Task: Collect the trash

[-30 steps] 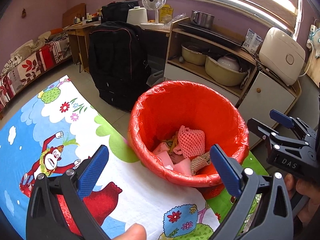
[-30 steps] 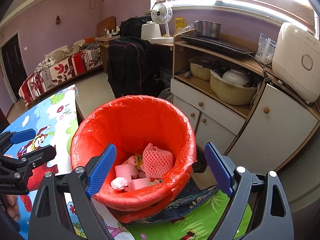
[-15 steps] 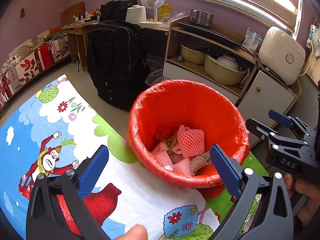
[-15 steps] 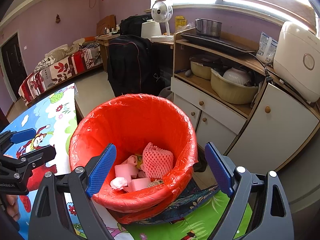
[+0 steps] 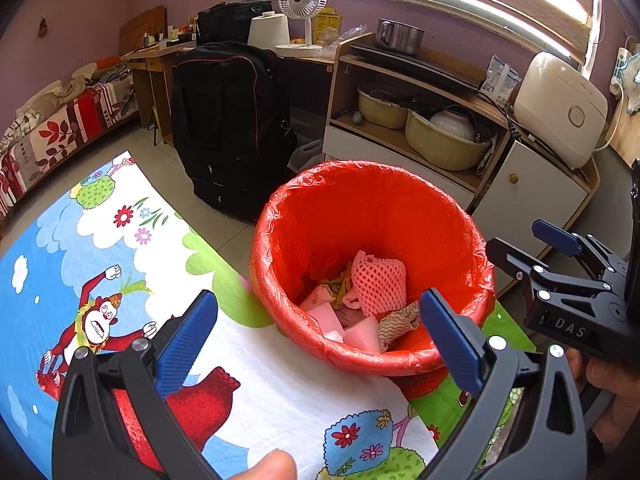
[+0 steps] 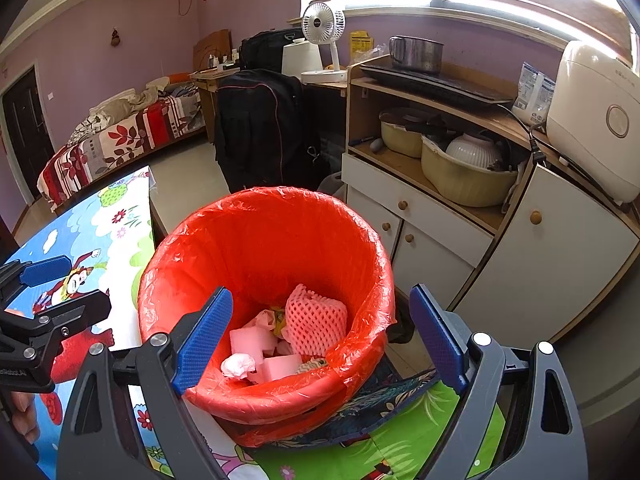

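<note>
A bin lined with a red plastic bag [image 5: 400,184] [image 6: 224,248] stands at the edge of a cartoon-print cloth [image 5: 100,248]. Inside lie a pink foam net [image 5: 380,280] [image 6: 316,320], pink foam blocks [image 6: 252,338], a crumpled tissue [image 6: 238,365] and a patterned wrapper [image 5: 398,322]. My left gripper [image 5: 320,328] hovers open at the bin's near rim, nothing between its blue pads. My right gripper [image 6: 320,328] is open too, above the bin from the other side, empty. Each gripper shows in the other's view: the right gripper [image 5: 568,264], the left gripper [image 6: 48,292].
A black suitcase [image 5: 228,128] stands behind the bin. A wooden cabinet [image 6: 440,208] holds basins, a pot and a rice cooker [image 6: 596,120]. A desk with a small fan [image 5: 303,0] and a bed [image 6: 120,136] lie farther back. A fingertip [image 5: 268,466] shows at the bottom edge.
Both grippers have drawn back and up a little from the bin; both stayed open and empty. The trash in the bin has not moved.
</note>
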A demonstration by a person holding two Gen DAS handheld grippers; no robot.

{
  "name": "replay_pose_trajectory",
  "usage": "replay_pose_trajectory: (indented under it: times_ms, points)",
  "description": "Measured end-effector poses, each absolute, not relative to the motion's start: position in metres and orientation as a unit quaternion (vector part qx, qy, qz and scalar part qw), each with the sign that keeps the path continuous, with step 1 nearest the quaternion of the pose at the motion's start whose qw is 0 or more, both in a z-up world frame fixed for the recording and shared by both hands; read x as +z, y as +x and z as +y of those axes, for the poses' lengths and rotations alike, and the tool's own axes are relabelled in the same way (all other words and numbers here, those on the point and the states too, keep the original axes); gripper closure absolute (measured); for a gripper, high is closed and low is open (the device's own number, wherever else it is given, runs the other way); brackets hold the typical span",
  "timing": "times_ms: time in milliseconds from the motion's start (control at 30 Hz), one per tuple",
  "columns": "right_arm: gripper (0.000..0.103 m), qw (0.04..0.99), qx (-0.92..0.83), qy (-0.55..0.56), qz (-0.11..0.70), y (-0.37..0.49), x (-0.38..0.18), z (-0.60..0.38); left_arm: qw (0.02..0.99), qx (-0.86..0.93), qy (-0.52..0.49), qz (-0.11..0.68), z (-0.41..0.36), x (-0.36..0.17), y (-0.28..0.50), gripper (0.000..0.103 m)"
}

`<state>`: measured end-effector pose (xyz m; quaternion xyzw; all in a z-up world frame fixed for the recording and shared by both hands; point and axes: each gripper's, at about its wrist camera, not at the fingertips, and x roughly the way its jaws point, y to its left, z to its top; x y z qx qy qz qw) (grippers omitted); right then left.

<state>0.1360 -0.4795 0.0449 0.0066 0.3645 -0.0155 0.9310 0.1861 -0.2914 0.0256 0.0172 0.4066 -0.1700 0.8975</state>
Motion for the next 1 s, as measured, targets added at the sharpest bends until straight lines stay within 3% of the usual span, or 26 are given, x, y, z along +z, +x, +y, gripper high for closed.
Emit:
replay_pose_trajectory:
  times_ms: [1000]
  points:
    - [0.019, 0.931, -0.013, 0.008, 0.365, 0.1351, 0.0469, -0.4797, 0.896, -0.172, 0.018, 0.409, -0.2937, 0.0224, 0.1847, 0.005]
